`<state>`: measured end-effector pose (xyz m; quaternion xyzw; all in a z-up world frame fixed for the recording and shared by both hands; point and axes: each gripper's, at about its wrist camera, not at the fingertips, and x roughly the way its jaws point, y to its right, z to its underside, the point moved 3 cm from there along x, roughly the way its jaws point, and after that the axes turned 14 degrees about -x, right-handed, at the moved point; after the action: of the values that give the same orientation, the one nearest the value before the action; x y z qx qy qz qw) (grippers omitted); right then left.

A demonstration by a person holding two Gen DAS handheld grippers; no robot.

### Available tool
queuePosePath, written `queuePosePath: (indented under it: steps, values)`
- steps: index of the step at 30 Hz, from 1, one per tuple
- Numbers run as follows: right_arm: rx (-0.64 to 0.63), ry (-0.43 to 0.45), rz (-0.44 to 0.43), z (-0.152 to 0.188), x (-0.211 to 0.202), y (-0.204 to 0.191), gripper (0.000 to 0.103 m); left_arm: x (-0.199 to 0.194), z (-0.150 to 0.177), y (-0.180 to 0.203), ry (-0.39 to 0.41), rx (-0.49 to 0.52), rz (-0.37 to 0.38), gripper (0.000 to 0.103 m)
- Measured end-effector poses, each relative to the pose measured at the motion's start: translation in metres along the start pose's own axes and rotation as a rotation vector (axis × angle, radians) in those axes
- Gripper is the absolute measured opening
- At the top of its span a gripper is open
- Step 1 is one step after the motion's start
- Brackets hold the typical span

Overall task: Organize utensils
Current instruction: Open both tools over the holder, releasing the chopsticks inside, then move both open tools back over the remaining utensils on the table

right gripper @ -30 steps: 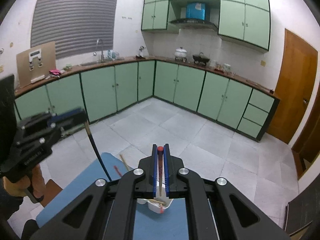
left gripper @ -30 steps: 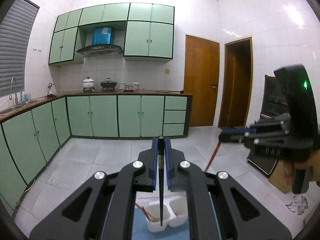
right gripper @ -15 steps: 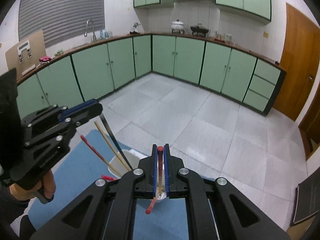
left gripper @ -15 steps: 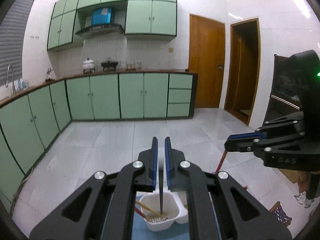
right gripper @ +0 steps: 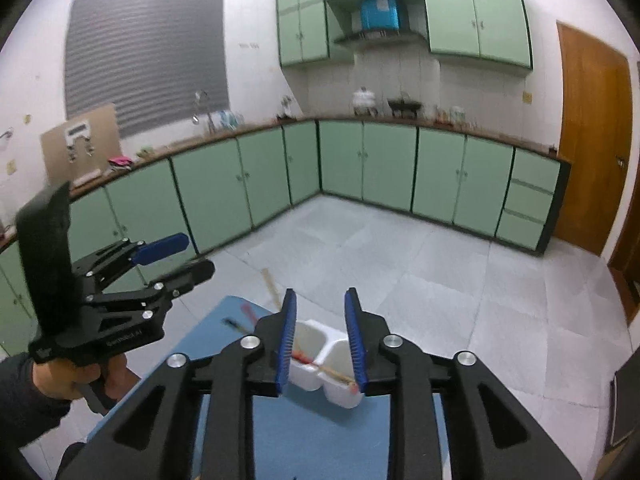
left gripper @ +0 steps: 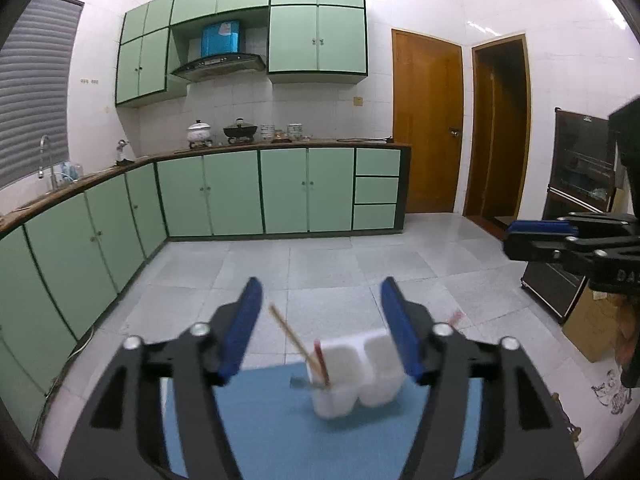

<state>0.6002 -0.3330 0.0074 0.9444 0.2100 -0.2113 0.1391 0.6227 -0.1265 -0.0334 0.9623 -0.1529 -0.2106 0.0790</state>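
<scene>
Chopsticks (left gripper: 298,342) stand tilted in the left compartment of a white two-compartment holder (left gripper: 358,376) on the blue tabletop (left gripper: 260,424). Left gripper (left gripper: 320,308) jaws have just been opening, wide and empty; right gripper (right gripper: 320,320) jaws have just been opening, partly parted, empty.

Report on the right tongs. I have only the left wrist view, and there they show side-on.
Observer: The right tongs are open. Their jaws have just been opening, and nothing sits between the pads.
Operator: Check the holder's right cup for me.
Observer: A tan chopstick with a red end lies slanted at the right cup of the holder. I cannot tell whether it sits fully inside.
</scene>
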Motion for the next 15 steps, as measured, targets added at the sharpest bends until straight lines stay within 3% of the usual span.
queuePosePath:
  steps: [3, 6, 10, 15]
  values:
    - [-0.037, 0.051, 0.029, 0.03, -0.044, -0.043, 0.04, -0.052, 0.033, 0.001, -0.007, 0.013, -0.026, 0.088]
    - [-0.045, 0.077, 0.072, 0.081, -0.085, -0.09, 0.051, -0.105, 0.078, 0.001, -0.009, 0.031, -0.07, 0.095]
    - [0.022, 0.039, 0.102, 0.159, -0.12, -0.147, 0.056, -0.157, 0.145, -0.005, -0.057, -0.011, -0.099, 0.096]
    - [0.123, -0.068, 0.111, 0.242, -0.136, -0.2, 0.057, -0.192, 0.227, -0.01, -0.164, -0.079, -0.141, 0.096]
